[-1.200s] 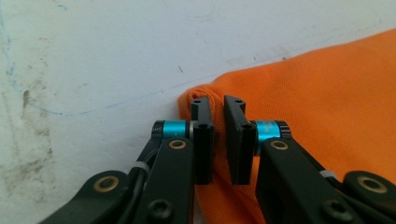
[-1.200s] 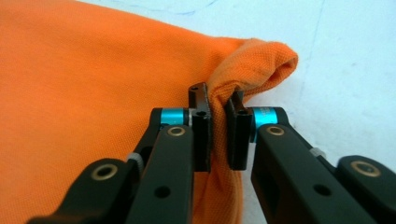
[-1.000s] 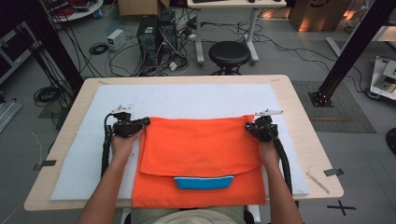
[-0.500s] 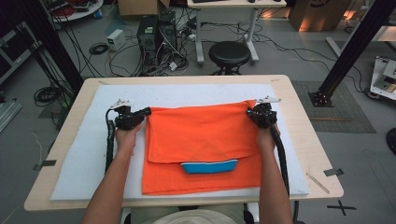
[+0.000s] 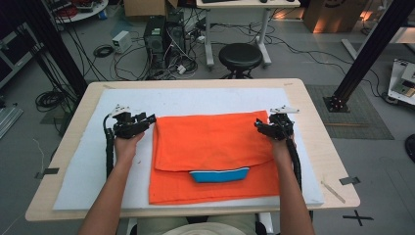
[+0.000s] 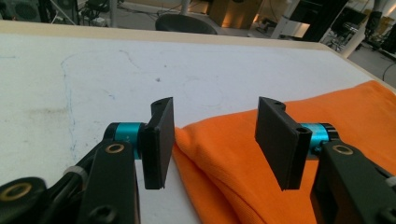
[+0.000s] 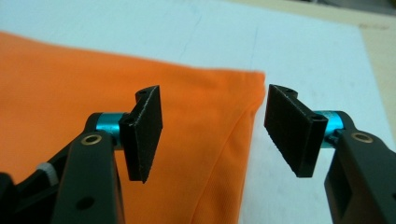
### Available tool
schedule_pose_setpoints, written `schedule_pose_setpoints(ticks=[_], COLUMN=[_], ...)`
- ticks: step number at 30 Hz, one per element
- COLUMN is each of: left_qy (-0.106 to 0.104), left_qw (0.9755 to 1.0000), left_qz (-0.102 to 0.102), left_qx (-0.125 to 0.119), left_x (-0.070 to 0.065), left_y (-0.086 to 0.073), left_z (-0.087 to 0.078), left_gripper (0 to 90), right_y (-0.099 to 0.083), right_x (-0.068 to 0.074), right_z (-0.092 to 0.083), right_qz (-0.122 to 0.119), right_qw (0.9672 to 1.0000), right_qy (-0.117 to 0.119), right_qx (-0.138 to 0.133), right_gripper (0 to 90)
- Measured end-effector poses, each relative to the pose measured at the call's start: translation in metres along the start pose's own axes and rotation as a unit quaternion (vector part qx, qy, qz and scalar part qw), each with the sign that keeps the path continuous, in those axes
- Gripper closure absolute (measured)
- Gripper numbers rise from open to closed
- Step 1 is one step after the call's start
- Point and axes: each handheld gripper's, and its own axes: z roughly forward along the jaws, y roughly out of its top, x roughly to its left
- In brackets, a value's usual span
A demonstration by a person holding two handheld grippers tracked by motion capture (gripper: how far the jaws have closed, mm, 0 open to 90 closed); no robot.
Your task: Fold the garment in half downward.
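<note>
An orange garment [image 5: 210, 142] lies folded flat on the white mat [image 5: 195, 100], with a blue collar [image 5: 219, 175] peeking out under the front flap. My left gripper [image 5: 147, 120] hovers at its far left corner; in the left gripper view the gripper [image 6: 215, 116] is open, jaws just opened, with the orange corner [image 6: 219, 154] lying loose below and between them. My right gripper [image 5: 259, 126] sits at the far right corner; in the right gripper view the gripper [image 7: 212, 121] is also open, jaws just opened, above the cloth's folded edge [image 7: 233, 140], and neither pad presses on it.
The mat covers a wooden table [image 5: 323, 147]. Bare mat stretches beyond the garment and to the left of it. Behind the table a black stool [image 5: 240, 56], a computer tower [image 5: 159, 41] and cables stand on the floor. A black frame post [image 5: 367, 54] rises at the right.
Both grippers held the garment's far corners and carried them away from the person; now both have opened and let go. The cloth lies flat, and its near edge no longer hangs over the table's front.
</note>
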Motion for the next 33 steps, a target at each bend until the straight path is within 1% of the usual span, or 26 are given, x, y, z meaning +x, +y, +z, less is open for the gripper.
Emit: schedule_pose_setpoints(ticks=[1,3,4,7,9,11,12,13,14,15,17,18,20,22,26,28,29,31,33], left_qy=[-0.003,-0.005,-0.007,-0.012,-0.016,-0.02,-0.022,-0.025,-0.026,-0.028,-0.031,-0.03,-0.035,-0.038,-0.043,-0.044,-0.04,-0.032,-0.023], left_qw=[1.0,1.0,0.9999,0.9997,0.9997,0.9996,0.9995,0.9994,0.9991,0.9989,0.9984,0.9982,0.9979,0.9974,0.9956,0.995,0.9947,0.9934,0.9918], left_qz=[0.002,0.0,-0.001,0.006,0.006,0.01,0.012,0.014,0.021,0.023,0.03,0.032,0.028,0.029,0.043,0.047,0.05,0.059,0.063], left_qx=[0.0,0.006,0.01,0.019,0.018,0.018,0.019,0.02,0.026,0.029,0.037,0.041,0.047,0.054,0.072,0.077,0.081,0.093,0.109], left_x=[-0.002,-0.004,-0.006,-0.013,-0.018,-0.024,-0.027,-0.03,-0.034,-0.037,-0.043,-0.045,-0.05,-0.056,-0.07,-0.075,-0.078,-0.082,-0.085], left_y=[-0.002,-0.005,-0.008,-0.015,-0.02,-0.025,-0.028,-0.031,-0.034,-0.037,-0.044,-0.048,-0.054,-0.06,-0.068,-0.07,-0.07,-0.072,-0.074], left_z=[-0.004,-0.009,-0.012,-0.022,-0.03,-0.039,-0.043,-0.046,-0.051,-0.053,-0.059,-0.061,-0.065,-0.069,-0.074,-0.073,-0.073,-0.07,-0.067], left_gripper=[47.2,46.8,46.7,46.9,47.0,47.1,47.2,47.2,47.1,47.2,48.1,48.7,50.8,52.4,54.6,55.2,55.9,56.2,56.3], right_y=[-0.003,-0.009,-0.011,-0.021,-0.028,-0.037,-0.041,-0.045,-0.049,-0.054,-0.06,-0.063,-0.07,-0.076,-0.082,-0.083,-0.083,-0.083,-0.082], right_x=[0.0,0.001,0.001,0.005,0.006,0.007,0.006,0.005,0.004,0.003,0.001,0.0,0.002,0.006,0.015,0.019,0.021,0.025,0.028], right_z=[-0.003,-0.011,-0.014,-0.027,-0.038,-0.048,-0.053,-0.057,-0.061,-0.066,-0.072,-0.075,-0.078,-0.08,-0.078,-0.075,-0.074,-0.069,-0.065], right_qz=[0.0,0.009,0.009,0.002,0.002,0.0,0.001,0.002,0.007,0.013,0.017,0.02,0.016,0.009,-0.002,-0.003,-0.003,-0.006,-0.018], right_qw=[1.0,0.9998,0.9997,0.9995,0.9992,0.9991,0.9991,0.9992,0.9992,0.9992,0.9993,0.9992,0.9994,0.9994,0.9992,0.999,0.999,0.9987,0.9982], right_qy=[0.001,0.011,0.014,0.026,0.028,0.029,0.029,0.029,0.029,0.031,0.029,0.031,0.032,0.033,0.034,0.035,0.033,0.031,0.022], right_qx=[-0.002,-0.011,-0.016,-0.02,-0.027,-0.031,-0.031,-0.029,-0.028,-0.023,-0.017,-0.014,-0.003,0.009,0.021,0.028,0.03,0.041,0.053], right_gripper=[34.9,32.8,31.9,30.4,31.3,35.5,35.6,37.6,42.2,47.5,57.8,61.3,64.1,64.5,62.2,60.5,60.5,61.2,67.8])
